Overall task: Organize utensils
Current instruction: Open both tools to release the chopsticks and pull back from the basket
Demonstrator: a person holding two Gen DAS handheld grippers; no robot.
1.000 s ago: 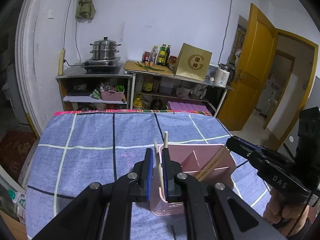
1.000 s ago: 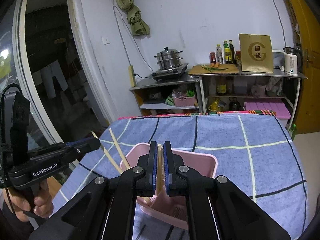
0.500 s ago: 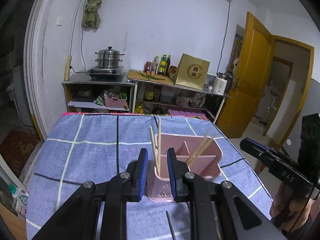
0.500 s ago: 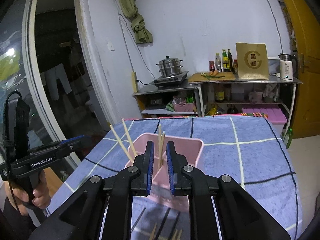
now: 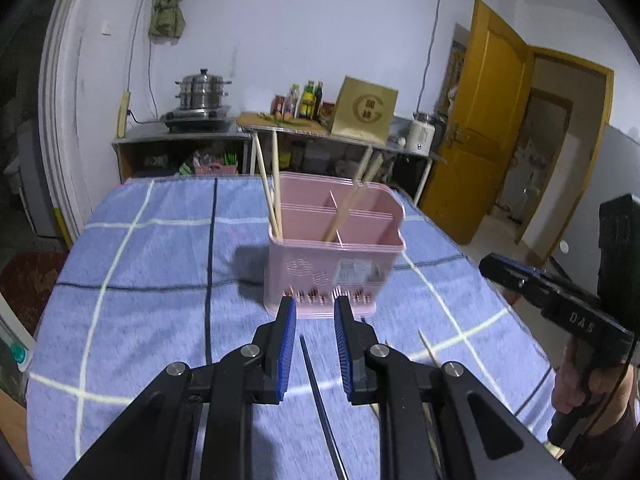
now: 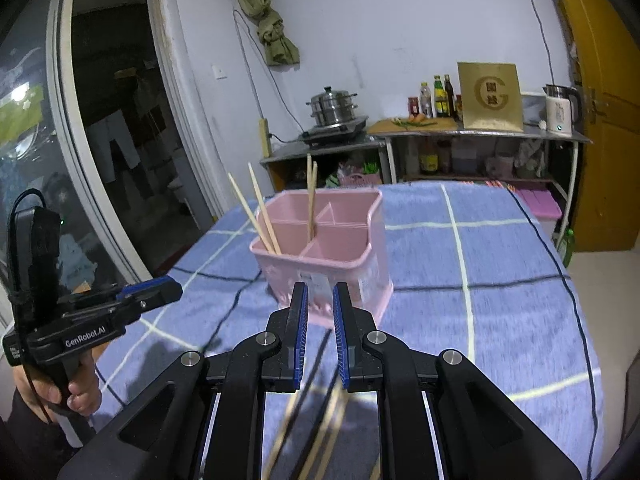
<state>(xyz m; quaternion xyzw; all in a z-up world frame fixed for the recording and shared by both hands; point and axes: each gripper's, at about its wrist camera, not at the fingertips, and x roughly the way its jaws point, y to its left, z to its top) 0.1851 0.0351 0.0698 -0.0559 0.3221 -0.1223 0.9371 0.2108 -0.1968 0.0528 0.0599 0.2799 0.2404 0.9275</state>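
Pink plastic utensil caddy [image 5: 335,256] sits just ahead of both tongs, two wooden chopstick pairs [image 6: 262,216] standing in it. Left gripper [image 5: 315,350] and right gripper [image 6: 320,338] are parted, empty. Loose chopsticks [image 6: 320,432] below might roll if nudged.

In the right wrist view, several pale chopsticks [image 6: 320,432] are smearing into blur below the right tool [image 6: 320,304], and the bottom edge is cutting them off, so their count is staying unclear. In the left wrist view, the dark chopstick [image 5: 320,404] is running out of the frame's bottom edge under the left tool [image 5: 315,314]. The label [image 5: 356,270] on the pink holder [image 5: 340,280] is blurring too much to read. The holder's wall is hiding the lower ends of the standing chopsticks [image 5: 269,184].
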